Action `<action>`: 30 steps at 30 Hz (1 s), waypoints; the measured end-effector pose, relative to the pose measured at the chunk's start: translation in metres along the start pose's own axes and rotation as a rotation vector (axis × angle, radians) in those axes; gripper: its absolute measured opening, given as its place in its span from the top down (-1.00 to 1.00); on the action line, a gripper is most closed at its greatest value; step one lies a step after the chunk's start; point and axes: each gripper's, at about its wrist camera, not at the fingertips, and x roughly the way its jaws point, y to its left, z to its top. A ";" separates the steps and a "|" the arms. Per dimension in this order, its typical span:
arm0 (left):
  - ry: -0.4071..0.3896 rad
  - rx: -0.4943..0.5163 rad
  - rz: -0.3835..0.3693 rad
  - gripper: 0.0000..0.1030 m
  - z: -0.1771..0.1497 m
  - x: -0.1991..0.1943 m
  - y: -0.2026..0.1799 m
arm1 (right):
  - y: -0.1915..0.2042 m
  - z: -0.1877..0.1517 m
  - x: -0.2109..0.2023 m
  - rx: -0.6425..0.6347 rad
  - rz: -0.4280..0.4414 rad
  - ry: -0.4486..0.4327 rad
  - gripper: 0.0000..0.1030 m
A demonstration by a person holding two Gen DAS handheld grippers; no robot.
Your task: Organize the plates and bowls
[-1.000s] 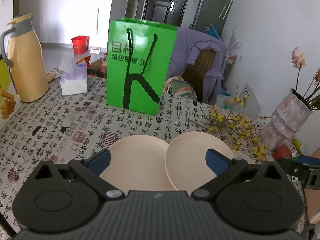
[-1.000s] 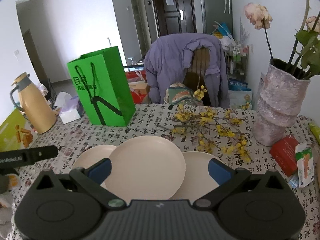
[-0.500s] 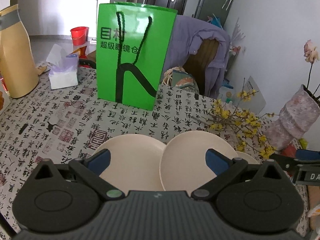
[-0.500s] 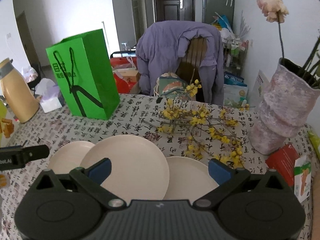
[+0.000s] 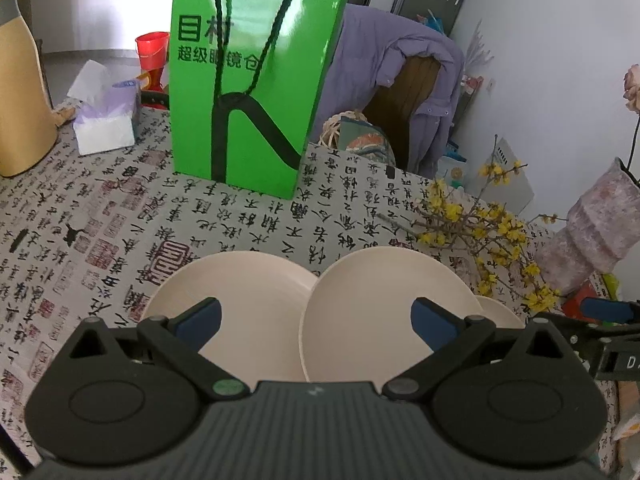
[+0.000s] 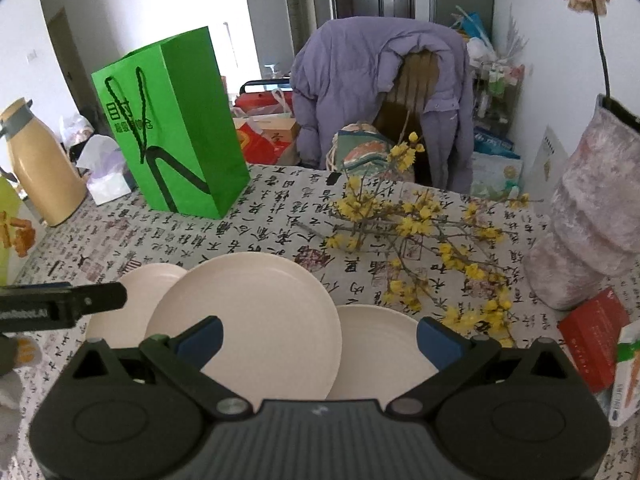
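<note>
Three cream plates lie overlapping in a row on the calligraphy-print tablecloth. The middle plate (image 5: pixel 372 312) (image 6: pixel 256 312) rests on top of the left plate (image 5: pixel 248 304) (image 6: pixel 132 304) and the right plate (image 5: pixel 496 312) (image 6: pixel 376 348). My left gripper (image 5: pixel 314 320) hovers open above the left and middle plates, holding nothing. Over the middle and right plates my right gripper (image 6: pixel 318 340) is open and empty too. Each gripper's tip shows at the edge of the other's view.
A green paper bag (image 5: pixel 252 80) (image 6: pixel 176 128) stands behind the plates. Yellow flowering branches (image 6: pixel 416 236) lie at the right by a pink vase (image 6: pixel 592 232). A red box (image 6: pixel 592 332), a tan jug (image 6: pixel 40 168), a tissue pack (image 5: pixel 108 120) and a jacket-draped chair (image 6: pixel 380 92) surround the table.
Both grippers have moved forward and lower toward the plates, so the bag and plates look bigger. The plates have not moved. Both jaws stay open.
</note>
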 end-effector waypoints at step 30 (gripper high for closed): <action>0.074 -0.113 -0.042 -0.65 -0.018 0.050 0.026 | -0.059 -0.021 0.066 0.094 0.217 0.035 -0.07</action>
